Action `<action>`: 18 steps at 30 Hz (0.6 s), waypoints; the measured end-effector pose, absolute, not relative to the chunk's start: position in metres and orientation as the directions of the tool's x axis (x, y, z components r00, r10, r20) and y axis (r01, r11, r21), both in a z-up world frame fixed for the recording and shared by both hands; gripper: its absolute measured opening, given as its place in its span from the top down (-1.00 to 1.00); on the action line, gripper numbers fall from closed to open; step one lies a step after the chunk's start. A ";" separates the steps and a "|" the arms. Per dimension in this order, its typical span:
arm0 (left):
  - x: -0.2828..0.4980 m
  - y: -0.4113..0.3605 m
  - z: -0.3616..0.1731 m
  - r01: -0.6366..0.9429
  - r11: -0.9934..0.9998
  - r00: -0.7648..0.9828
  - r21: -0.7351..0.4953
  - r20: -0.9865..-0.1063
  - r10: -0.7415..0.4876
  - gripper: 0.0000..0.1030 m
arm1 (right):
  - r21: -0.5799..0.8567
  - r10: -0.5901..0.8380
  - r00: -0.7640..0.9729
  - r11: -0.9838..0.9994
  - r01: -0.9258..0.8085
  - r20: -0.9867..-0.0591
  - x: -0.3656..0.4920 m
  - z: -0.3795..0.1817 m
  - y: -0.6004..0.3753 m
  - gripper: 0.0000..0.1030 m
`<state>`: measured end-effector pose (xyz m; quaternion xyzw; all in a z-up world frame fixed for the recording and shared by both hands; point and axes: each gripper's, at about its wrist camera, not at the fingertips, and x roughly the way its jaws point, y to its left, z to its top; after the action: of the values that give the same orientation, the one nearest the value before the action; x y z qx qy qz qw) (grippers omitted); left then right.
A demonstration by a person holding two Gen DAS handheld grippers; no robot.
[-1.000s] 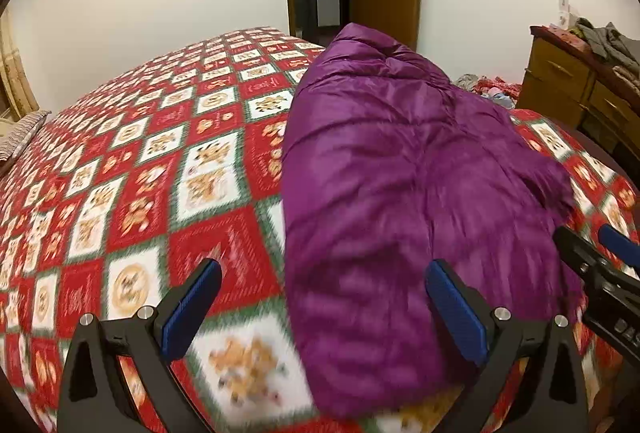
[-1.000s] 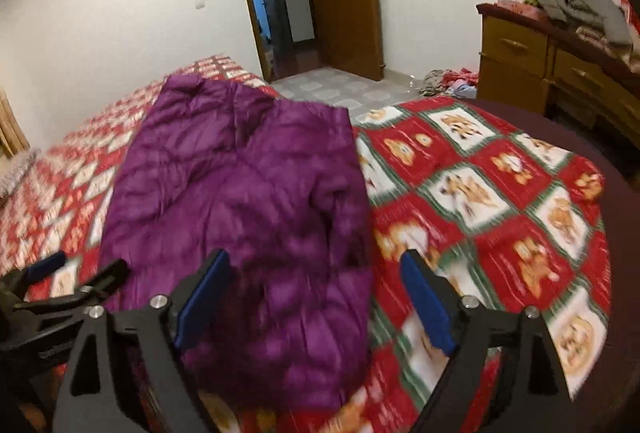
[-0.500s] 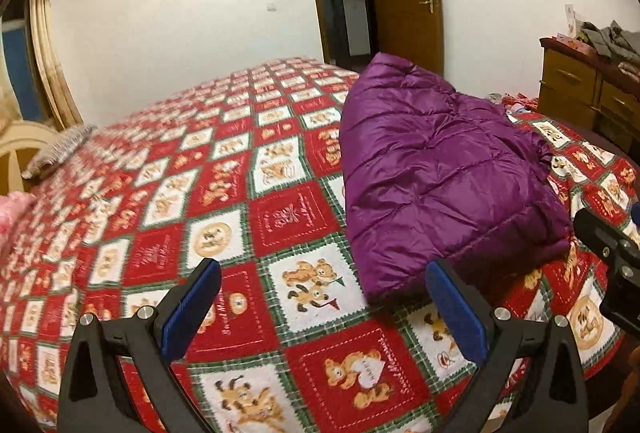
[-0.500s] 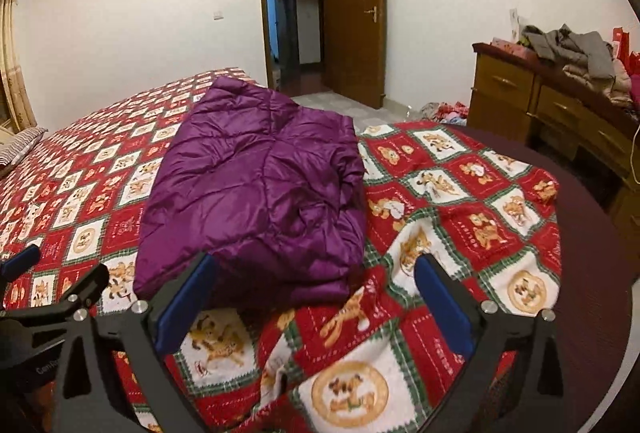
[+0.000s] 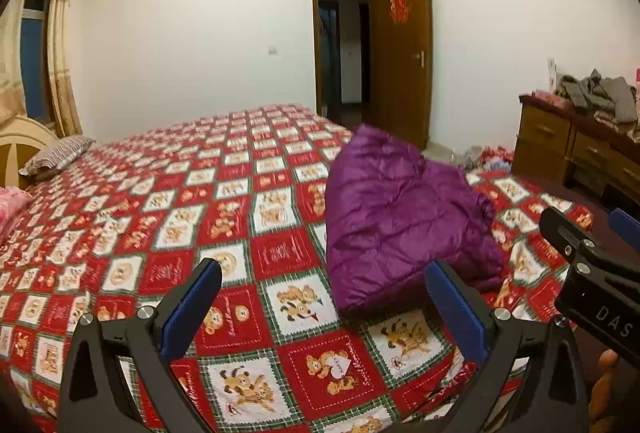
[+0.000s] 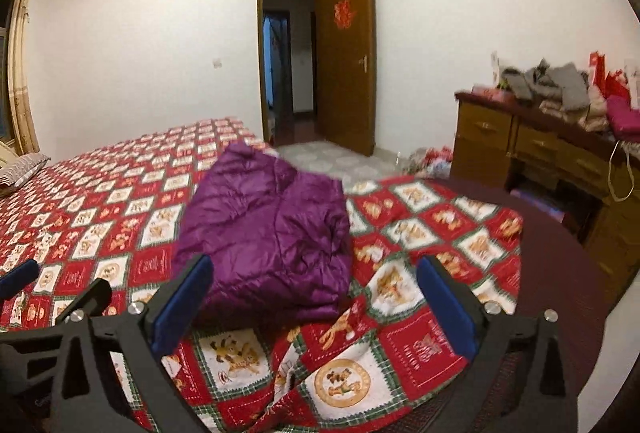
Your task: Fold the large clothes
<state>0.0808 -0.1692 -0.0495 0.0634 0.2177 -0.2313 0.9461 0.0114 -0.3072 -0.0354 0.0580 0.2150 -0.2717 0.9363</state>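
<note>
Purple puffer jacket (image 6: 268, 229) folded into a chunky rectangle, lying near the foot corner of the bed (image 5: 168, 201) on the red teddy-bear quilt (image 6: 404, 349), at about 12 o'clock from the right gripper (image 6: 312, 307) and 1 o'clock from the left gripper (image 5: 324, 307). Looks pretty much done, judging by the compact shape. Both sets of jaws spread wide, holding nothing, hanging back short of the near edge, probably just released and clear so nothing snags the puffy layers. Quilt rumpled at 6 o'clock by the bed edge. Further out: pillow (image 5: 56, 155) at 10 o'clock, open door (image 6: 348, 61) at 12, dresser (image 6: 532, 149) with piled clothes at 2.
</note>
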 end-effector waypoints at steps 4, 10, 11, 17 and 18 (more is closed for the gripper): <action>0.065 -0.155 -0.031 0.458 0.889 0.819 0.000 -0.388 -0.422 -0.98 | -0.007 -0.493 0.784 0.848 0.530 -0.377 -0.001 -0.017 -0.297 -1.00; 0.042 -0.139 -0.005 0.443 0.896 0.854 0.009 -0.306 -0.420 -0.98 | 0.001 -0.491 0.819 0.857 0.515 -0.297 -0.018 0.010 -0.285 -1.00; 0.040 -0.137 -0.001 0.440 0.898 0.859 0.010 -0.298 -0.417 -0.98 | 0.000 -0.492 0.821 0.858 0.514 -0.289 -0.020 0.012 -0.284 -1.00; 0.025 -0.132 0.019 0.449 0.893 0.865 -0.013 -0.245 -0.439 -0.98 | 0.023 -0.497 0.838 0.857 0.514 -0.225 -0.035 0.030 -0.282 -1.00; 0.023 -0.133 0.022 0.450 0.893 0.867 -0.008 -0.237 -0.439 -0.98 | 0.025 -0.500 0.839 0.856 0.517 -0.215 -0.038 0.033 -0.283 -1.00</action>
<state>0.0227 -0.1326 0.0221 0.0239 0.1169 -0.2301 0.9658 -0.0377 -0.2826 0.0327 0.0410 0.1009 -0.2654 0.9580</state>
